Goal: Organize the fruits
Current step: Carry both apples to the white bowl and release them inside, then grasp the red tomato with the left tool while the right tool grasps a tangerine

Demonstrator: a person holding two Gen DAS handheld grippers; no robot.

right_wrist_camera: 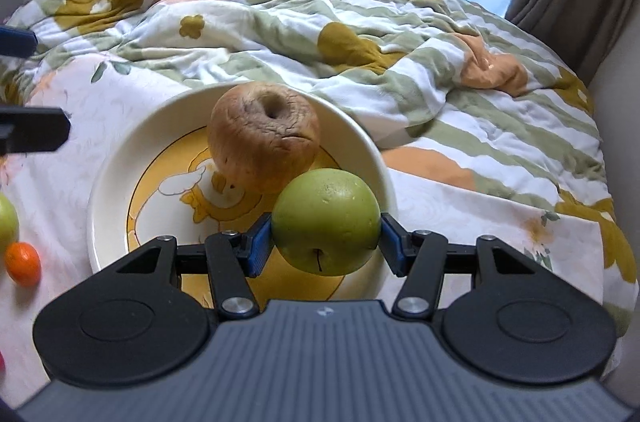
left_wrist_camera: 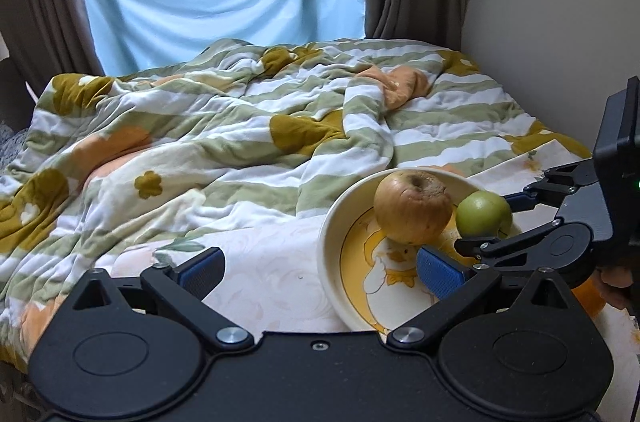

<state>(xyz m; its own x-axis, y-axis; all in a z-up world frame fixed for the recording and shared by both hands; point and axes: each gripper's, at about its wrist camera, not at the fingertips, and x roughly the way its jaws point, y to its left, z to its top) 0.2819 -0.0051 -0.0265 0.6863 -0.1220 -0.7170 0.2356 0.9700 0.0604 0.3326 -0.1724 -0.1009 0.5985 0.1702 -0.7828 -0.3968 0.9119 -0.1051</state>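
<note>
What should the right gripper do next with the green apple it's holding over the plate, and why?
Probably lower a little and release. The right gripper clamps the green apple just above the plate, beside the brown apple, with bare plate beneath it.

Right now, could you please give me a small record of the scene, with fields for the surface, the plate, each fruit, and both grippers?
surface: bed with striped floral quilt
plate: round cream plate with yellow duck picture, lying on the bed sheet
brown fruit: wrinkled brown apple, resting on the plate
green fruit: smooth green apple, held over the plate
other fruit: small orange fruit on the sheet beside the plate
right gripper: shut on the green apple
left gripper: open, holding nothing
</note>
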